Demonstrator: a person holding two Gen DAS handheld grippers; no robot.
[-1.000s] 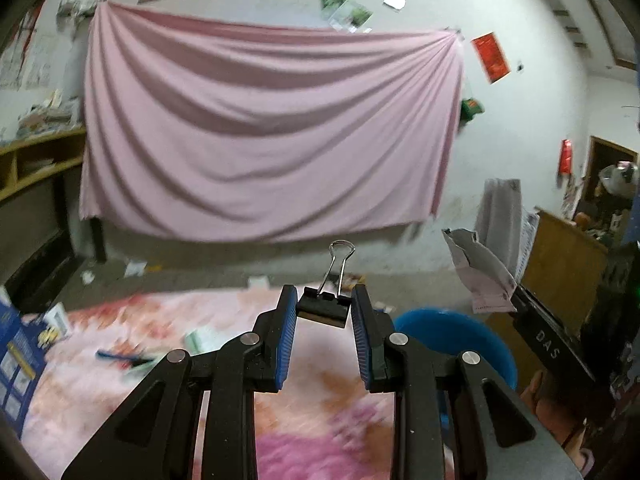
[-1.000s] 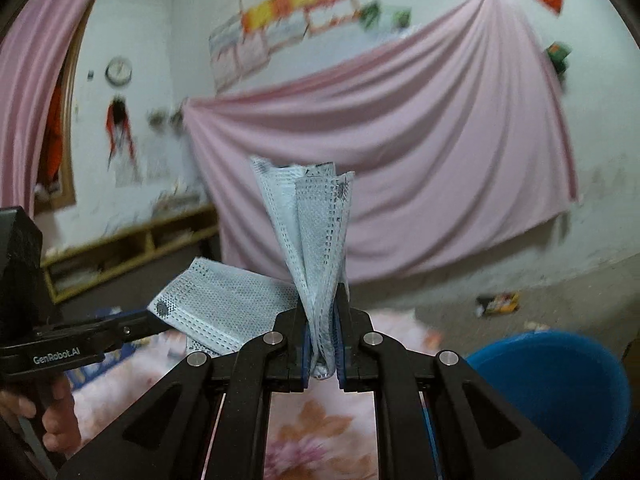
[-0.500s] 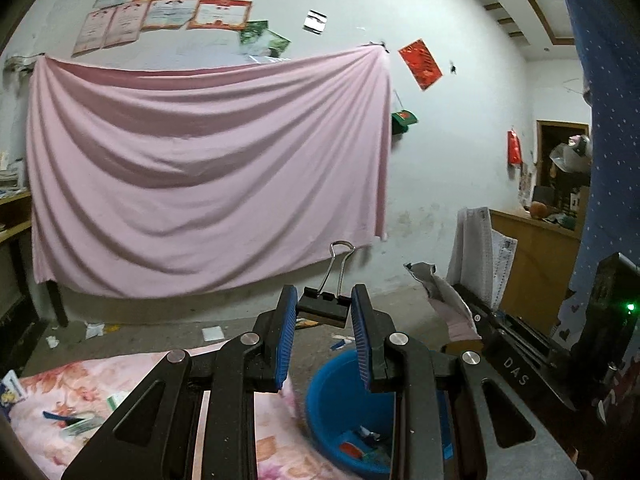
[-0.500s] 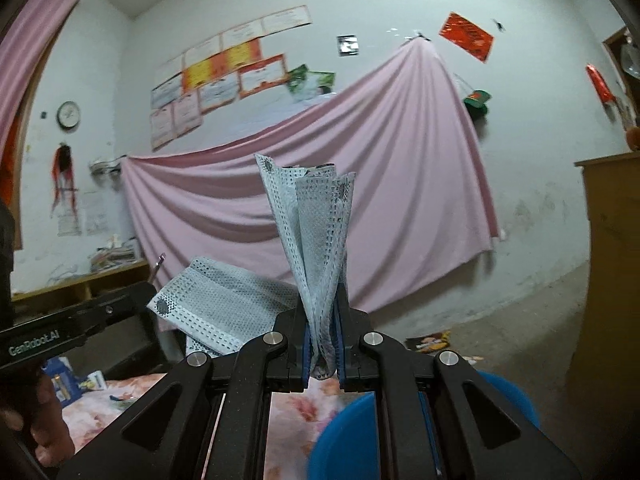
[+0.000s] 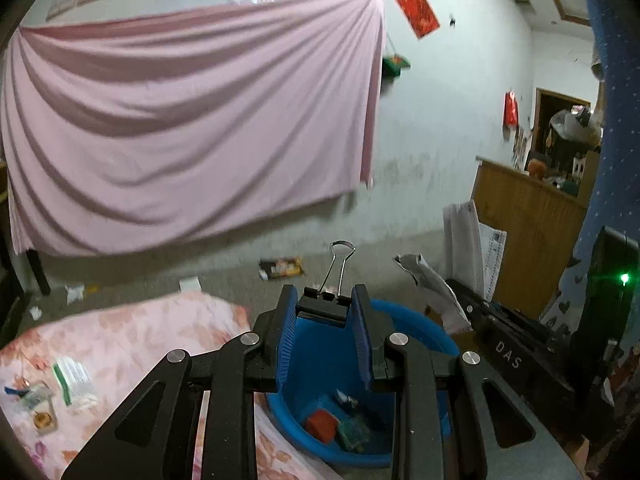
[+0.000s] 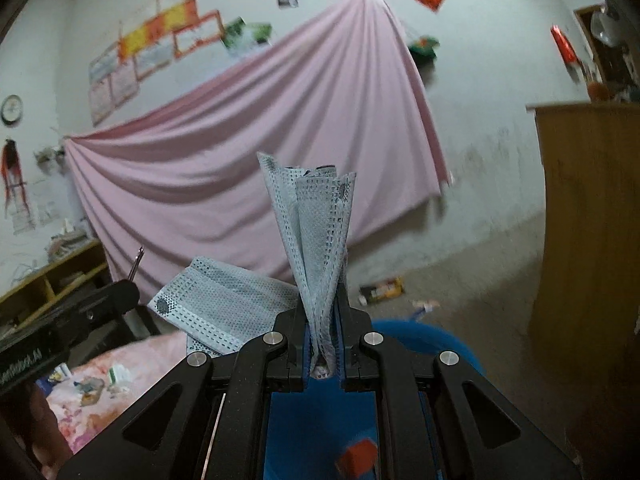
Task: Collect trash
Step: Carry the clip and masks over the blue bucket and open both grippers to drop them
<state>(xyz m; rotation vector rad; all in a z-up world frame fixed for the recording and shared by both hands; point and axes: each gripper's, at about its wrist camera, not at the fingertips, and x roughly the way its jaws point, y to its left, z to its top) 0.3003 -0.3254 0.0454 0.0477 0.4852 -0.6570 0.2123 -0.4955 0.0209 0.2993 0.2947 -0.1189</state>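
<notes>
A black binder clip [image 5: 323, 307] is clamped in the left tongs [image 5: 323, 322]; a face mask [image 6: 316, 240] is pinched in the right tongs [image 6: 323, 336], marked "DAS", above the blue basin [image 5: 424, 336].

The room I see is dim, under cool, flat indoor light with no source visible. Both views bulge: walls curve toward a black rim at every corner. My left claw [image 5: 323, 334] and right claw [image 6: 323, 344] stay sharp at 6 o'clock, while the pink sheet [image 5: 188, 120] and the floor litter [image 5: 282, 268] smear with motion blur. A green lamp [image 5: 624, 278] flares at 3 o'clock. The sheet's folds show soft shadows.
</notes>
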